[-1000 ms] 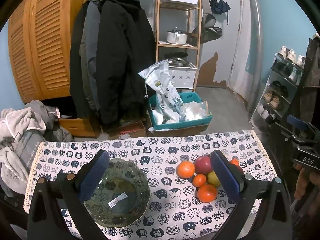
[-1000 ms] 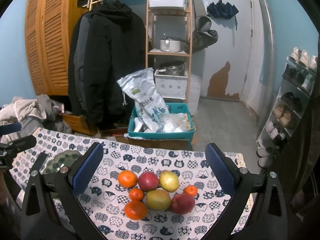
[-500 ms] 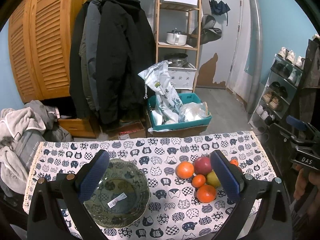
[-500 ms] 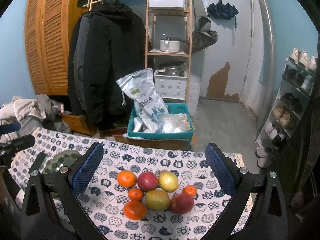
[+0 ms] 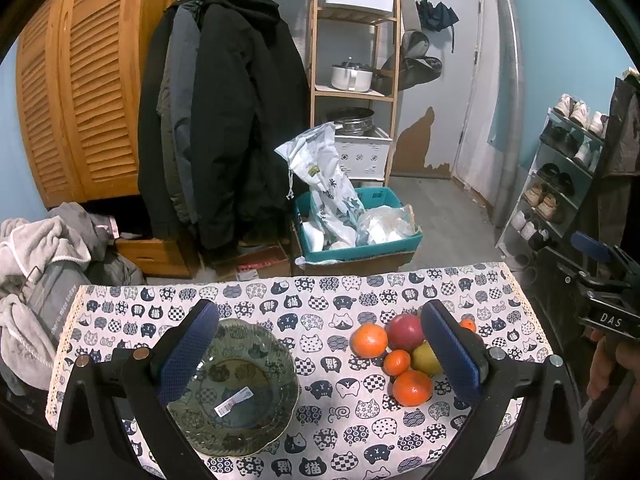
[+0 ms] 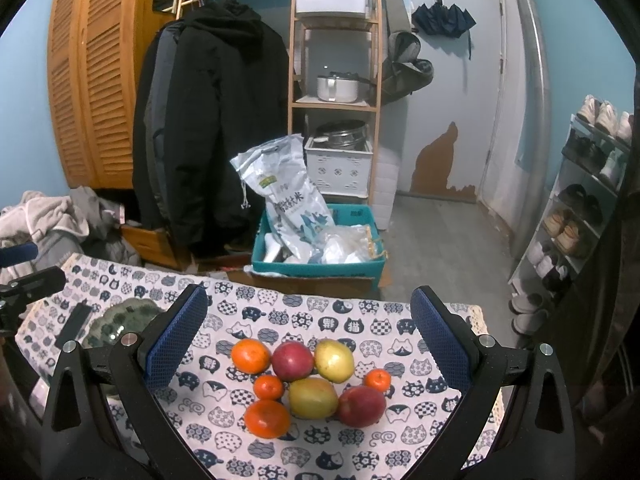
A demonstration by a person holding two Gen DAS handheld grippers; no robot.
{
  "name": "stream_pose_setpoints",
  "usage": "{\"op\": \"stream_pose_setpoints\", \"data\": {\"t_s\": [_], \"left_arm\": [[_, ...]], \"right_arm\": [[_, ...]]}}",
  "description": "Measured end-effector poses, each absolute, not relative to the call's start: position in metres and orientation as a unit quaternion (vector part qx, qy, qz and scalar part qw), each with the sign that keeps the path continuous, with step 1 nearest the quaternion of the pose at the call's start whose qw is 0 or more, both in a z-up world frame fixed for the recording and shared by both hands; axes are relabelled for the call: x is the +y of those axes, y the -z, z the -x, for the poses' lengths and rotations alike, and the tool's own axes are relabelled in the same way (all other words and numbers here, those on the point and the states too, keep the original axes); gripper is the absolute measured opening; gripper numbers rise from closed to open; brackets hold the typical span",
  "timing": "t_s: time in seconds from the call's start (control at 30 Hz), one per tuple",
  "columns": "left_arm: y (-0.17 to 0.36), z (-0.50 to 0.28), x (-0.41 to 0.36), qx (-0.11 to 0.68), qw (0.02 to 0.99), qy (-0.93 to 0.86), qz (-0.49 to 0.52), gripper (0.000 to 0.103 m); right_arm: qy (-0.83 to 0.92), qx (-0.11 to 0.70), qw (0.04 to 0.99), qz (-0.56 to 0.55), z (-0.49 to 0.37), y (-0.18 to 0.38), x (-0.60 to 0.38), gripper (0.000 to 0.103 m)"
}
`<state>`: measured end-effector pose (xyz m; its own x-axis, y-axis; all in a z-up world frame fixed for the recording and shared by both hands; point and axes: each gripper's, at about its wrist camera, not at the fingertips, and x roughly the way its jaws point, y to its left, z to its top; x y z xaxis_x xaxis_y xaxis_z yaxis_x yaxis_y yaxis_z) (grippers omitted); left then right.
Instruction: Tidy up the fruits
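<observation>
- On my left tool, the bowl [image 5: 236, 392] lies on the tablecloth [image 5: 304, 300] near the left finger; the fruit cluster [image 5: 400, 356] lies by the right.
- On my right tool, the fruit sits between the fingers, the bowl far left.
- Behind the table, a crate [image 6: 320, 264] stands on the floor.

- Left black plastic tongs [image 5: 320, 352]: two angled arms, each ending in a blue mesh-textured rectangular pad [image 5: 188, 350]; round silver screws on the arm shoulders.
- Right black plastic tongs [image 6: 308, 340]: same build, blue textured pads [image 6: 438, 338], silver screws near the arm joints.
- Right unit seen from the left camera: black body, white "DAS" label [image 5: 610, 320], blue tip.
- Bare hand [image 5: 612, 376] grips its handle; sleeve not discernible.
</observation>
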<state>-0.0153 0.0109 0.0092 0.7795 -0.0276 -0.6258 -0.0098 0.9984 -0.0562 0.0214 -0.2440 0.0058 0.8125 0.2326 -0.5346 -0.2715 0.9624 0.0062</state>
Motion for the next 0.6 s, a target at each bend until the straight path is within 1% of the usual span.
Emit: {"op": "stream_pose_setpoints", "data": {"t_s": [0.6], "left_arm": [[-0.009,0.0155,0.0101,0.332,0.943,0.004,0.028,0.102]], "right_arm": [[-0.132,0.277,0.951,0.037,-0.0212,-0.0054,-0.2425,0.1]]}}
